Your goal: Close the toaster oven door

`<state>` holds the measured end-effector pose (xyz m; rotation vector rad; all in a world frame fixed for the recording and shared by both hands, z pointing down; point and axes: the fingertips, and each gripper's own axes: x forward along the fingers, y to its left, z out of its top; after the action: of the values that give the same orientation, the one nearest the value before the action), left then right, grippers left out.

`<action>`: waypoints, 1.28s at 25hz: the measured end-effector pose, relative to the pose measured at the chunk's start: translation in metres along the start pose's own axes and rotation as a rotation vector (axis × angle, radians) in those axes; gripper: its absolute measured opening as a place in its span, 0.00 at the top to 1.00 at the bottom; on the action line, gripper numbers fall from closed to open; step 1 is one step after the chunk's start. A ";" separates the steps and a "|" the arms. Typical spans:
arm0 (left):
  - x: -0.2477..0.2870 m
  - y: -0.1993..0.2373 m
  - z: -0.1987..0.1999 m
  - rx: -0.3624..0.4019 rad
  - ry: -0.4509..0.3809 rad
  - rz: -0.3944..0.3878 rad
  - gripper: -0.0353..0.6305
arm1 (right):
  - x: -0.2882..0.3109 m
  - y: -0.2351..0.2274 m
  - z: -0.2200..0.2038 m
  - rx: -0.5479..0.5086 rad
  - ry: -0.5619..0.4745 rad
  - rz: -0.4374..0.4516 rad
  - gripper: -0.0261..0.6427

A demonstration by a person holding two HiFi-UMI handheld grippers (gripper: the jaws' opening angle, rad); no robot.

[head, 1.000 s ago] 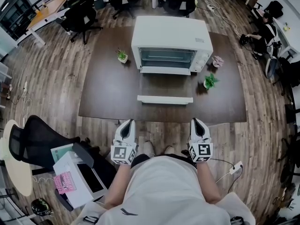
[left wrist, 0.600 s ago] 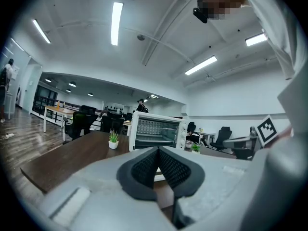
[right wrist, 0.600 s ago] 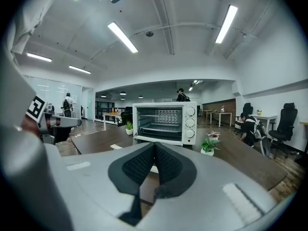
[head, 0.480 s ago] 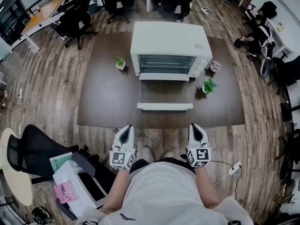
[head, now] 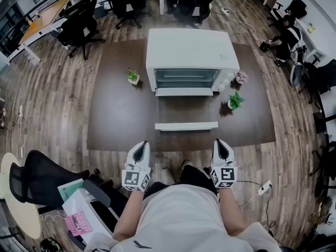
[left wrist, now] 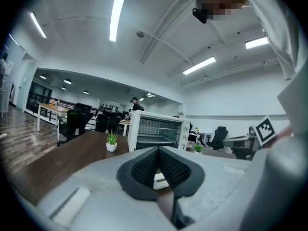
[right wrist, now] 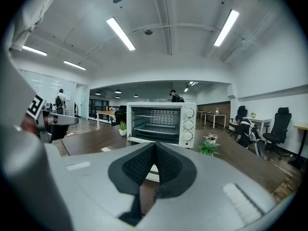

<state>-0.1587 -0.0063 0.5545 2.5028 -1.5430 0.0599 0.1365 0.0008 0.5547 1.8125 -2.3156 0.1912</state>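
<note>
The left hand-held gripper [head: 140, 147] and the right hand-held gripper [head: 221, 145] are pale grey shells with a dark opening on top, each carrying a white cube [head: 136, 179] printed with black square markers. Their pads [right wrist: 139, 165] are black and finely ribbed. The person wears a light short-sleeved shirt [head: 181, 214] with a small dark emblem [head: 139, 243], and dark legwear [head: 191, 175]

Quick tally: 1 toaster oven [head: 191, 49] w/ 1 door [head: 186, 125] & 3 knobs [right wrist: 188, 124], on 1 dark table [head: 115, 114]. 3 sm. potted plants [head: 133, 76]: 1 left of the oven, 2 to its right. 2 grippers: left gripper [head: 140, 146] & right gripper [head: 221, 143]. 2 people: the wearer [head: 178, 214], plus 1 seated person [head: 286, 35] far right. Black office chairs [head: 79, 25]: at least 4.
</note>
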 end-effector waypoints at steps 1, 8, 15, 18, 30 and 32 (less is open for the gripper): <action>0.004 0.001 0.000 0.002 0.002 0.002 0.94 | 0.004 -0.003 0.000 0.002 0.002 0.000 0.96; 0.039 0.000 0.006 0.009 0.002 0.035 0.94 | 0.041 -0.031 0.001 0.003 0.015 0.035 0.96; 0.057 -0.001 0.011 -0.004 -0.004 0.113 0.94 | 0.067 -0.048 0.004 -0.008 0.022 0.113 0.96; 0.059 0.000 0.011 0.005 -0.005 0.137 0.94 | 0.072 -0.051 0.006 -0.011 0.016 0.138 0.96; 0.057 -0.001 -0.004 0.010 0.019 0.120 0.94 | 0.071 -0.058 -0.026 -0.033 0.072 0.128 0.94; 0.055 0.002 -0.007 0.013 0.025 0.116 0.94 | 0.072 -0.058 -0.038 -0.050 0.094 0.119 0.91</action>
<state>-0.1349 -0.0544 0.5693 2.4108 -1.6809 0.1184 0.1784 -0.0728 0.6068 1.6079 -2.3423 0.2287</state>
